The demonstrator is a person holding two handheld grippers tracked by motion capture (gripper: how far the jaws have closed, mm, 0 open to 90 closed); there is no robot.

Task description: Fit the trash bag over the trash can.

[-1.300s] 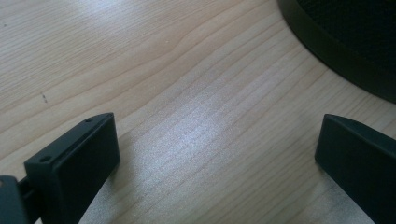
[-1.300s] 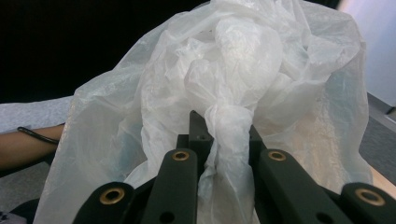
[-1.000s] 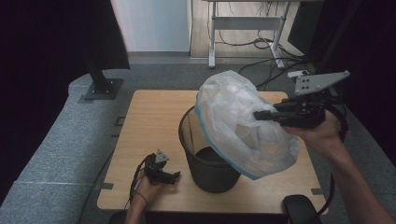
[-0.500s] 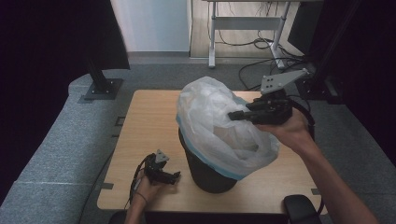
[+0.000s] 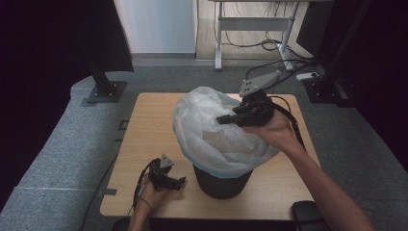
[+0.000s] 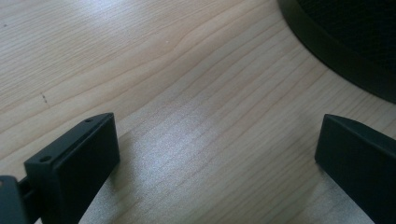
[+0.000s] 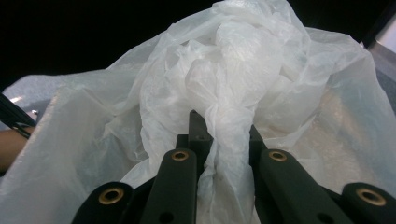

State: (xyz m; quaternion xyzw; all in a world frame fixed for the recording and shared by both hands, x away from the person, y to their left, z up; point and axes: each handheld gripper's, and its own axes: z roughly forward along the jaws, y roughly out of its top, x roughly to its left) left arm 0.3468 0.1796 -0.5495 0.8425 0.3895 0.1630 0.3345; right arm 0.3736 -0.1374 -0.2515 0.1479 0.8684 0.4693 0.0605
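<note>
The right tool [image 5: 222,119] was clamped on a bunched fold of the white plastic bag [image 5: 211,130], its jaws pressed tight with the twisted film squeezed between them, as the right gripper view [image 7: 219,154] showed close up. The bag [image 7: 243,70] billowed out in a loose, crinkled mound (translucent, with a faint blue edge along its lower hem) and hung over the mouth of the black bin [image 5: 222,180], covering most of the rim. The bin stood on the wooden table [image 5: 144,125], toward its near edge. The person's right hand [image 5: 276,130] held its tool above and just behind the bin, jaws pointing left across the bag.

The left tool [image 5: 179,182] rested low on the table just beside the bin's base, on its left. Its jaws stood spread wide with nothing between them; in the left gripper view bare wood grain [image 6: 196,93] lay between them, and the bin's dark curved wall [image 6: 345,42] filled the upper right corner.
</note>
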